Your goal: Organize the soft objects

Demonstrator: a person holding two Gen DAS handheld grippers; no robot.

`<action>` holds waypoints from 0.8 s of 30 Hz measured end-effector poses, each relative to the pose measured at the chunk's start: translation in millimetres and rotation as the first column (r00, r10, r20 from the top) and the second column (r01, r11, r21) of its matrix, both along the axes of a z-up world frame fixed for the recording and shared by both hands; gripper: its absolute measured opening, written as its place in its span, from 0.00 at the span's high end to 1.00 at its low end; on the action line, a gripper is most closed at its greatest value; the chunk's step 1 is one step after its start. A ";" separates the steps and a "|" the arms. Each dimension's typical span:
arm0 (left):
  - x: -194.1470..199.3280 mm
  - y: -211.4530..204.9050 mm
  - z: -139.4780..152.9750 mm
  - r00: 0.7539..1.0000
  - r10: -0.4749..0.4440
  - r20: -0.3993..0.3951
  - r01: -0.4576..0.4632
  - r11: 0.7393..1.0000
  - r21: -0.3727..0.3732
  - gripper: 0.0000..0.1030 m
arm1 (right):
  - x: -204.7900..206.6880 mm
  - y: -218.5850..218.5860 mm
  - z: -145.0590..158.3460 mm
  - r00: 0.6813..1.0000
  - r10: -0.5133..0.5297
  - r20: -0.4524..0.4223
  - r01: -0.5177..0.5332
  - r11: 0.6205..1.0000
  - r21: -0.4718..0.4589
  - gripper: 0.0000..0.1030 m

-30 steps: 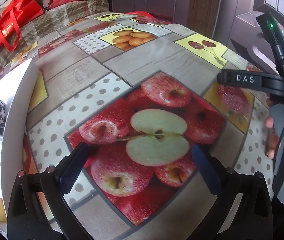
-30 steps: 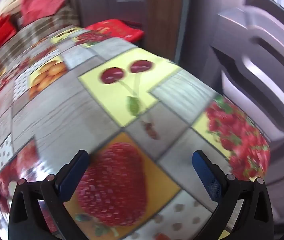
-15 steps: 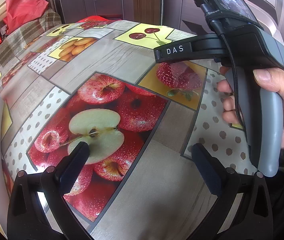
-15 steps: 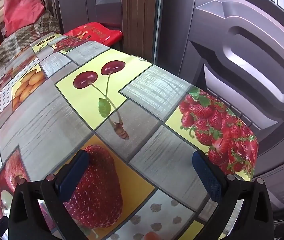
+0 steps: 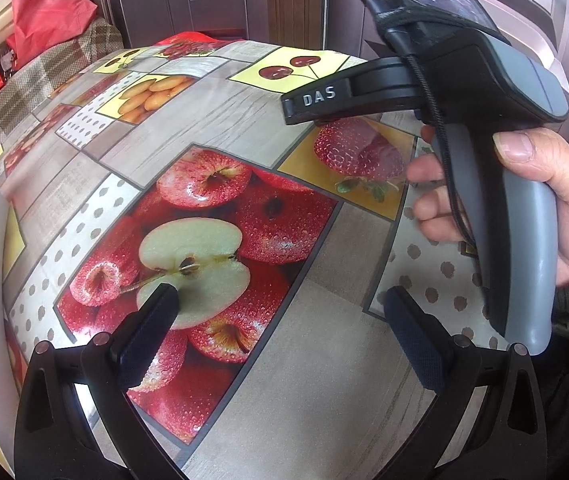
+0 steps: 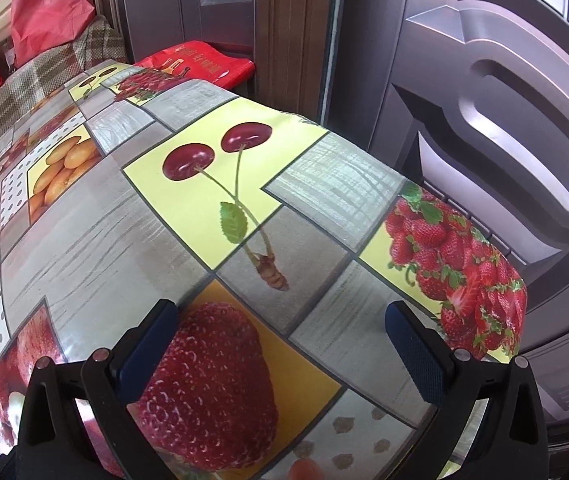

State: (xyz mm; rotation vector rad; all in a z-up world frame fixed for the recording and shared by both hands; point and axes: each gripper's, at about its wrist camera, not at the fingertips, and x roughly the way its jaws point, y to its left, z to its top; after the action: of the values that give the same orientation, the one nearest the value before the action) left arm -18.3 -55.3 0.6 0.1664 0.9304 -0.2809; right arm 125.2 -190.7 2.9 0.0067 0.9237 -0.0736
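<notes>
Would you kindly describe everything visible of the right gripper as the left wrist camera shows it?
The right gripper appears in the left wrist view as a pistol-shaped tool: a grey plastic handle under a black body, with a black arm marked DAS reaching left above the tablecloth. A hand wraps the handle. A black cable runs down its front, and a green light glows on top. Its fingers are out of that view; its own camera shows them apart, holding nothing.

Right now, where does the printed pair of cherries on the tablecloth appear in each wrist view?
Left wrist view: the cherry print lies far back, upper middle, just left of the right gripper's black DAS bar.
Right wrist view: the cherry print is large, in the centre, ahead of the open fingers.
Shared landmark: the big single strawberry print, next to the cherries.
</notes>
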 end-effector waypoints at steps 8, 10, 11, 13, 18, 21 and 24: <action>0.0 -0.6 0.0 1.000 0.001 0.000 -0.001 1.000 0.000 0.01 | -1.0 -8.6 0.1 1.000 0.007 -0.004 -0.007 1.000 0.011 0.00; 0.0 0.2 0.0 1.000 0.001 0.000 -0.001 1.000 -0.001 0.01 | -0.9 -7.8 0.5 1.000 0.005 -0.004 -0.005 1.000 0.009 0.00; -0.2 -0.4 0.0 1.000 0.001 0.000 -0.001 1.000 -0.001 0.01 | 0.7 -8.5 1.3 1.000 0.003 -0.006 -0.003 1.000 0.008 0.00; 0.0 0.2 0.0 1.000 0.000 0.000 0.000 1.000 -0.001 0.01 | -0.2 -9.9 0.8 1.000 0.005 -0.005 -0.005 1.000 0.003 0.00; -0.1 0.2 0.0 1.000 0.001 0.000 -0.001 1.000 -0.001 0.01 | -0.9 -8.9 0.7 1.000 0.009 -0.005 -0.009 1.000 0.008 0.00; -0.1 0.2 0.0 1.000 0.001 0.000 -0.001 1.000 -0.001 0.01 | -0.7 -8.6 0.9 1.000 0.008 -0.006 -0.008 1.000 0.006 0.00; -0.1 0.2 0.0 1.000 0.001 0.000 -0.001 1.000 -0.001 0.01 | -1.0 -8.2 0.8 1.000 0.007 -0.006 -0.007 1.000 0.006 0.00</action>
State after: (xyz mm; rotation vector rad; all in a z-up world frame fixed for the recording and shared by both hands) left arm -18.3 -55.1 0.7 0.1652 0.9302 -0.2807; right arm 124.2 -198.9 3.7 0.0090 0.9297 -0.0642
